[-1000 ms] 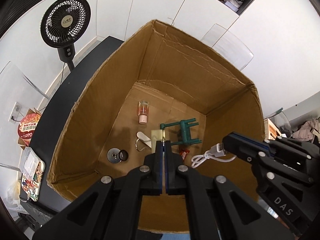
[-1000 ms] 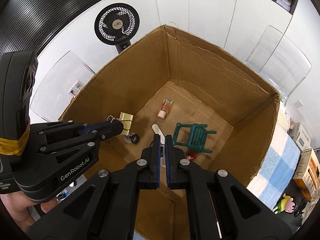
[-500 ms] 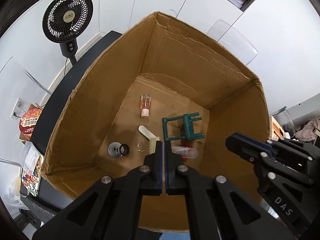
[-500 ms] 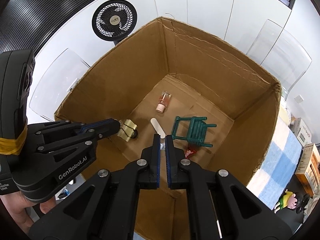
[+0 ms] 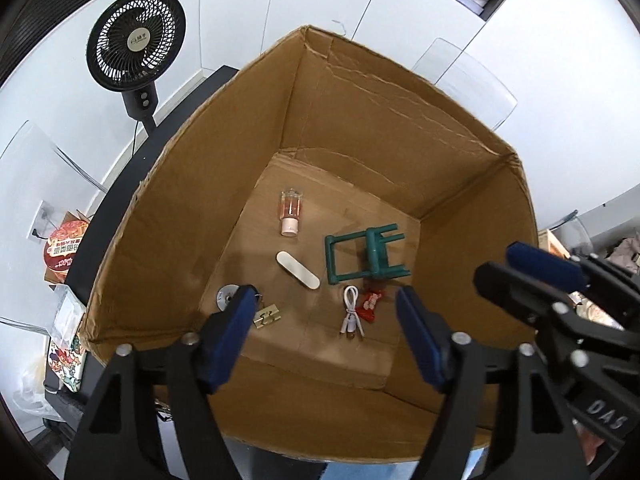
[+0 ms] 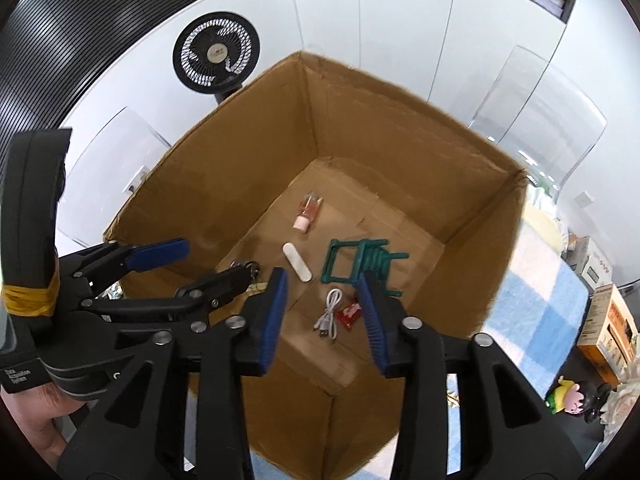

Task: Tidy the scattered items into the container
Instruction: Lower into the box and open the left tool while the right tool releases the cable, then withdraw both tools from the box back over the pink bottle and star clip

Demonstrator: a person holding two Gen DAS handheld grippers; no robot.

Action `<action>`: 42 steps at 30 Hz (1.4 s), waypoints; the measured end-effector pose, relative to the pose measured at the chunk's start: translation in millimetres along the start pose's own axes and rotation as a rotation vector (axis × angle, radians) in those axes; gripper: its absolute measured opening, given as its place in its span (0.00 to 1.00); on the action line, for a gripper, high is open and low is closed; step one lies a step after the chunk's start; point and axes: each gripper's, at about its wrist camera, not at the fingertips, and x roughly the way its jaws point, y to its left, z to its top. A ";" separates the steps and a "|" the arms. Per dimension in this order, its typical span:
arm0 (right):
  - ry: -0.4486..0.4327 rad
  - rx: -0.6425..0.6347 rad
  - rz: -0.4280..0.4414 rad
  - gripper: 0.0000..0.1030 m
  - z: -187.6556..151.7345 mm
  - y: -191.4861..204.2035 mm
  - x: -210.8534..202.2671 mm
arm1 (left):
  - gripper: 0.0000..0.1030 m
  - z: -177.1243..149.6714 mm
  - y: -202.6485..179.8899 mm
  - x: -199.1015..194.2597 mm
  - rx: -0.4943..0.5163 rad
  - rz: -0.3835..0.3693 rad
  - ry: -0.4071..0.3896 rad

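Observation:
A large open cardboard box (image 5: 360, 92) (image 6: 384, 112) holds several items on its floor: a pink bottle (image 5: 289, 216), a white oval stick (image 5: 298, 270), a green toy chair (image 5: 366, 254) on its side, a white USB cable (image 5: 351, 312) (image 6: 329, 314), a red candy wrapper (image 5: 370, 304), a gold binder clip (image 5: 267, 316) and a round metal piece (image 5: 226, 296). My left gripper (image 5: 326, 330) is open and empty above the box's near edge. My right gripper (image 6: 322, 312) is open and empty beside it.
A black standing fan (image 5: 136, 44) is behind the box on the left. The box sits on a dark table (image 5: 120, 184). A blue checked cloth (image 6: 540, 292), small boxes (image 6: 604, 320) and a toy figure (image 6: 576, 396) lie to the right. Snack packets (image 5: 62, 244) lie at left.
Both grippers have opened. The binder clip dropped from my left gripper and the white cable from my right; both now lie on the box floor.

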 end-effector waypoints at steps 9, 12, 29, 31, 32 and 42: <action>-0.073 0.044 0.006 1.00 1.8 -17.2 -30.5 | 0.99 1.6 -5.5 -16.3 0.008 0.019 -0.048; -0.090 0.045 -0.006 1.00 1.2 -17.6 -39.6 | 0.99 1.8 -9.3 -22.1 0.014 0.022 -0.061; -0.160 0.115 -0.042 1.00 -49.2 -50.4 -97.4 | 0.99 -25.0 -33.0 -58.5 0.052 0.029 -0.097; -0.170 0.130 -0.046 1.00 -58.0 -57.4 -105.7 | 0.99 -29.6 -40.7 -64.3 0.067 0.026 -0.100; -0.174 0.137 -0.050 1.00 -62.7 -61.4 -110.5 | 0.99 -31.5 -43.8 -67.5 0.072 0.023 -0.103; -0.215 0.216 -0.110 1.00 -113.0 -108.3 -159.4 | 0.99 -59.0 -106.0 -90.8 0.170 -0.012 -0.110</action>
